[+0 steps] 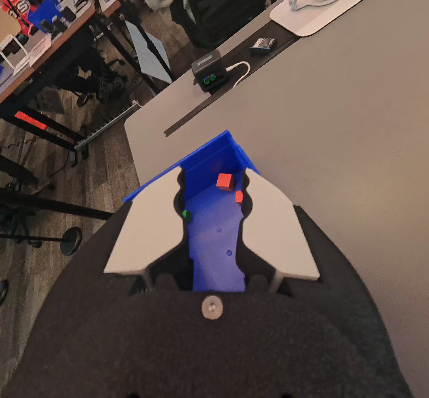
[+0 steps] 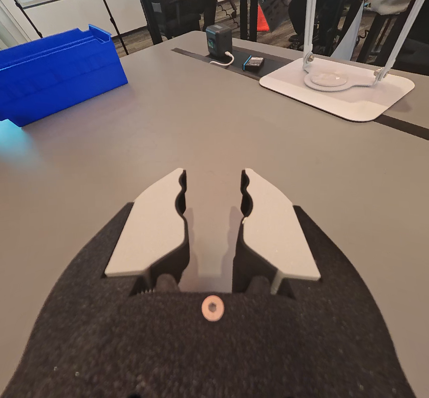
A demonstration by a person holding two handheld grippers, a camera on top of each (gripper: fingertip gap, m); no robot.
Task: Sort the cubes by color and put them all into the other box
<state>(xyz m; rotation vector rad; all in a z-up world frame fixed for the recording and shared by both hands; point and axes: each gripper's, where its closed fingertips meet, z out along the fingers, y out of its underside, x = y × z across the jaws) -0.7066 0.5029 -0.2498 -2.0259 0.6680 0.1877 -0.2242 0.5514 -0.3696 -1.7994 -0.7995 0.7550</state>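
In the left wrist view my left gripper (image 1: pixel 212 174) is open and empty, hovering over a blue box (image 1: pixel 209 154) at the table's near-left corner. Inside the box lie a red cube (image 1: pixel 224 181) near the far wall, a second red cube (image 1: pixel 238 197) partly hidden by the right finger, and a green cube (image 1: pixel 186 215) at the edge of the left finger. In the right wrist view my right gripper (image 2: pixel 213 173) is open and empty above bare grey table. The blue box (image 2: pixel 58 73) stands at the far left there; its inside is hidden.
A black charger with green lights (image 1: pixel 209 71) and white cable sits on a dark strip at the table's far side, also in the right wrist view (image 2: pixel 218 41). A small black pack (image 2: pixel 253 62) and a white stand base (image 2: pixel 336 89) lie to the right.
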